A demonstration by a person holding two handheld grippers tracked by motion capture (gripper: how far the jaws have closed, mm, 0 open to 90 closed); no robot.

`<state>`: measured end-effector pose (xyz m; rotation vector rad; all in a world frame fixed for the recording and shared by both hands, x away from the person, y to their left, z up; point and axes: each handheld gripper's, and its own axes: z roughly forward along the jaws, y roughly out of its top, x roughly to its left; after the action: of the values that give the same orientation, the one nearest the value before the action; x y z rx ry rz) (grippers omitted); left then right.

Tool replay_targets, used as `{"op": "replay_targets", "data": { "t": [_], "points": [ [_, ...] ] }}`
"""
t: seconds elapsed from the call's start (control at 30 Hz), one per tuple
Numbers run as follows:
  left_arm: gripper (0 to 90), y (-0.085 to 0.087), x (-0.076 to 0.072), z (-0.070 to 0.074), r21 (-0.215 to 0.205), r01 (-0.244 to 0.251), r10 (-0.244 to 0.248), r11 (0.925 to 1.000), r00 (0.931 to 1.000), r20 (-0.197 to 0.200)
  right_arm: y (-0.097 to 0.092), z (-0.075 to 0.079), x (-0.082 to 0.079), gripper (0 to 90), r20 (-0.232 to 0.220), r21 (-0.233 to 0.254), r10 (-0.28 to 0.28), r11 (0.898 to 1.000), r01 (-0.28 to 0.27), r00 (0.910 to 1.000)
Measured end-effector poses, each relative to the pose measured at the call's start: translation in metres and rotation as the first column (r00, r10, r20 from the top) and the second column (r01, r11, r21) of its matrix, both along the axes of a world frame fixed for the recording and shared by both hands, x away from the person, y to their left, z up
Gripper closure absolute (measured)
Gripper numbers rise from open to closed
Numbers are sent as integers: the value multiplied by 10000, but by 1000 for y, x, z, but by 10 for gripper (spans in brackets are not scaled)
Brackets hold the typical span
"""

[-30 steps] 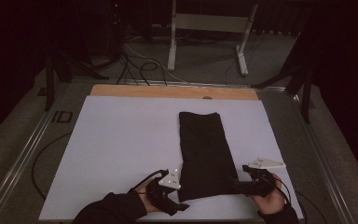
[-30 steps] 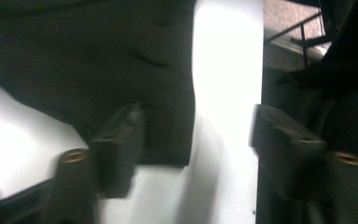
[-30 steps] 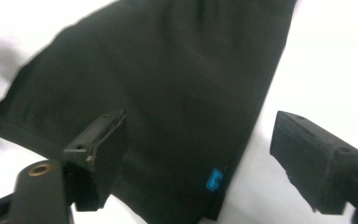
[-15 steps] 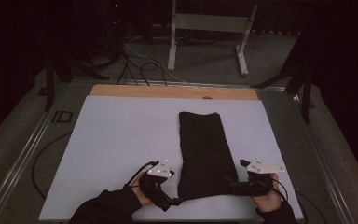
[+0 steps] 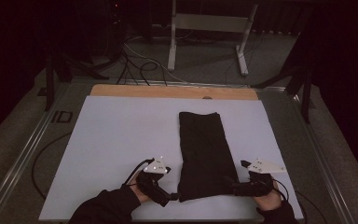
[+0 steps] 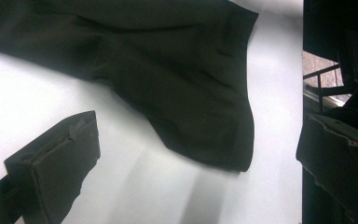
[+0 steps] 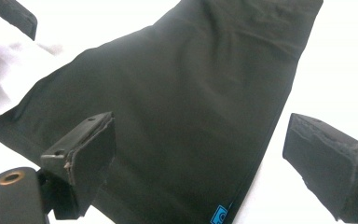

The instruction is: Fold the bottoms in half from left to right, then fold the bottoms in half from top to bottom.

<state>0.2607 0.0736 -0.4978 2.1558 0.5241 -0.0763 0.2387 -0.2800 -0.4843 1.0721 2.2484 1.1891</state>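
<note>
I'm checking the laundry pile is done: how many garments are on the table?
1. A single folded black garment lies on the white table, right of centre, its near edge between the two open claws. Nothing else cloth-like shows; layers folded inside it could be hidden.

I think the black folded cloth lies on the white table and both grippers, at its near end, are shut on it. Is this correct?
Not quite. The cloth does lie folded on the white table, with both grippers at its near end, but neither is shut on it. The left gripper has open jaws beside the corner in the left gripper view; the right gripper has open jaws over the cloth in the right gripper view.
</note>
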Motion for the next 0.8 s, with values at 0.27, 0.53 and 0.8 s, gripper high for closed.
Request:
{"op": "replay_targets", "data": {
  "t": [0.27,0.53,0.8],
  "points": [
    [0,1,0,2,-269,49,-47,9996,10000,61,7,1,-3,96,309,12,584,9983,-585,9978],
    [0,1,-2,11,-644,210,-201,9977,9997,152,9,5,-6,96,444,-150,670,9977,-664,9968],
    [0,3,-3,22,-816,194,-167,9965,9993,341,14,14,-10,96,634,-25,687,9976,-687,9956]
  ]
}}
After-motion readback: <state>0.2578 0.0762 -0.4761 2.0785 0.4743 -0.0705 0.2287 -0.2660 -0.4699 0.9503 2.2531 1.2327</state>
